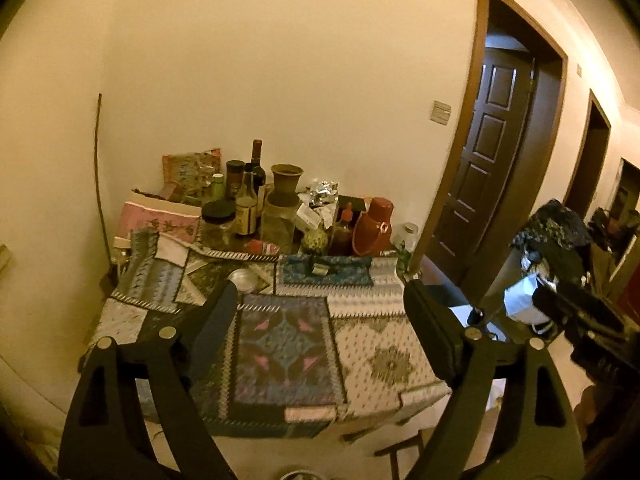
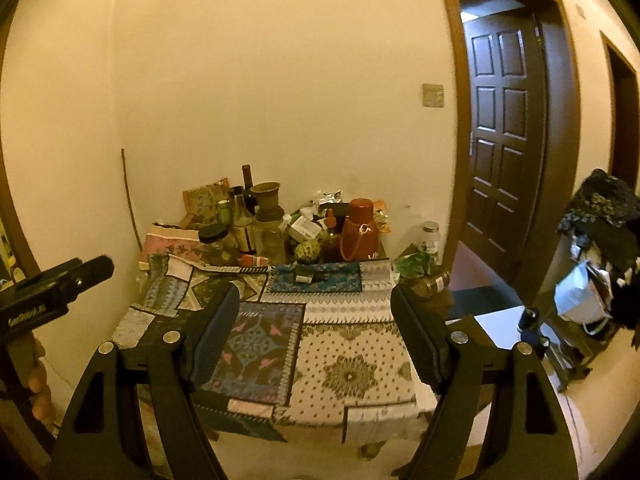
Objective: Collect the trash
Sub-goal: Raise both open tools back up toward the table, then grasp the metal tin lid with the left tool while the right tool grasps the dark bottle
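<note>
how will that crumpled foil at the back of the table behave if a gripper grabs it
The crumpled foil looks thin and creased, so it would probably be very light and crush further under the gripper. It sits among packets beside the clay vase and red flask, so tugging it might drag or nudge neighbours.

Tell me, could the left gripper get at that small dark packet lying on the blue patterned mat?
Probably yes. The left gripper is open and empty over the near half of the patchwork-covered table, and the small dark packet lies alone on the blue patterned mat, with only flat cloth between; the bottles stand behind it.
</note>
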